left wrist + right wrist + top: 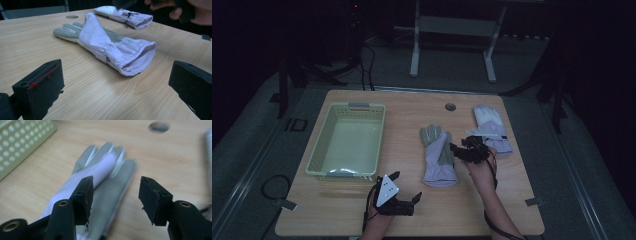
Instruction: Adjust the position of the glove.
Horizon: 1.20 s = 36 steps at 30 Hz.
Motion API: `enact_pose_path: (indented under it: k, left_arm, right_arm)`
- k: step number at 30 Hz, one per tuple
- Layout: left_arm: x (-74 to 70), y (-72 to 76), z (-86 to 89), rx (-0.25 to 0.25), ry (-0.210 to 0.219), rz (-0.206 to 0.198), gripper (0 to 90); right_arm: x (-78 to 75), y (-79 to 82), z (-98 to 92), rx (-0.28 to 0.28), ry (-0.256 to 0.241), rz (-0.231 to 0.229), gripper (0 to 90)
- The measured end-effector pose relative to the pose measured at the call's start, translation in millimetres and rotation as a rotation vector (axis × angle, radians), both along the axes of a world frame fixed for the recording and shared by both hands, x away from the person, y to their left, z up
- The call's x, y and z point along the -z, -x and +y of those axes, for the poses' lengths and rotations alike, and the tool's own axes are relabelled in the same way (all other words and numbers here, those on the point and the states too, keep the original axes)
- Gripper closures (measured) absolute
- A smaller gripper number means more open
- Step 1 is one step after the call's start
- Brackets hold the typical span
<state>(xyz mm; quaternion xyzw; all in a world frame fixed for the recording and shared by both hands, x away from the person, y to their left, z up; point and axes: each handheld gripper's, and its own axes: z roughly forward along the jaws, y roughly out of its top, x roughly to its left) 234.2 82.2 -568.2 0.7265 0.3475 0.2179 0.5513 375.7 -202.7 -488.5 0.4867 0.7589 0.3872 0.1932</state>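
Observation:
A pale lilac and grey glove (438,155) lies palm up in the middle of the table, cuff toward me, also seen in the left gripper view (107,45) and the right gripper view (100,182). A second lilac glove (492,129) (125,15) lies at the back right. My right gripper (463,148) (115,192) hovers open just above the near glove's right side, with nothing between its jaws. My left gripper (406,187) (117,82) stands open near the front edge, aimed at the glove's cuff and apart from it.
A pale green perforated basket (347,140) (20,142) stands at the table's left. A round cable hole (450,107) (72,17) (159,126) sits in the tabletop at the back. Beyond the far edge is a white frame (452,35) on the floor.

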Motion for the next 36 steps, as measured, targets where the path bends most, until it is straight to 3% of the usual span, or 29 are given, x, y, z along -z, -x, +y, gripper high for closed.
enact_pose_path:
  k: [6,14,23,27,29,36]
  left_arm:
    - [0.0,0.0,-0.2,0.000,-0.001,-0.001,0.0]
    - [-0.1,-0.2,0.1,-0.002,0.000,0.002,0.0]
    - [0.0,-0.3,0.2,-0.004,0.001,0.003,0.0]
    - [0.0,-0.4,0.4,-0.004,0.000,0.004,0.0]
    - [0.0,-0.4,0.4,-0.004,0.000,0.004,0.0]
    - [0.0,-0.6,0.6,-0.005,0.002,0.006,0.0]
  right_arm:
    - [-17.0,-4.1,-20.3,0.018,-0.004,-0.046,44.4]
    - [-35.9,-18.1,-58.5,0.069,0.043,-0.103,46.5]
    - [-45.8,-40.3,-102.2,0.134,0.077,-0.120,50.2]
    - [-42.4,-54.1,-116.7,0.158,0.072,-0.099,50.8]
    - [-37.2,-60.2,-118.4,0.163,0.118,-0.087,50.7]
    - [-21.5,-84.0,-123.6,0.173,0.089,-0.030,51.0]
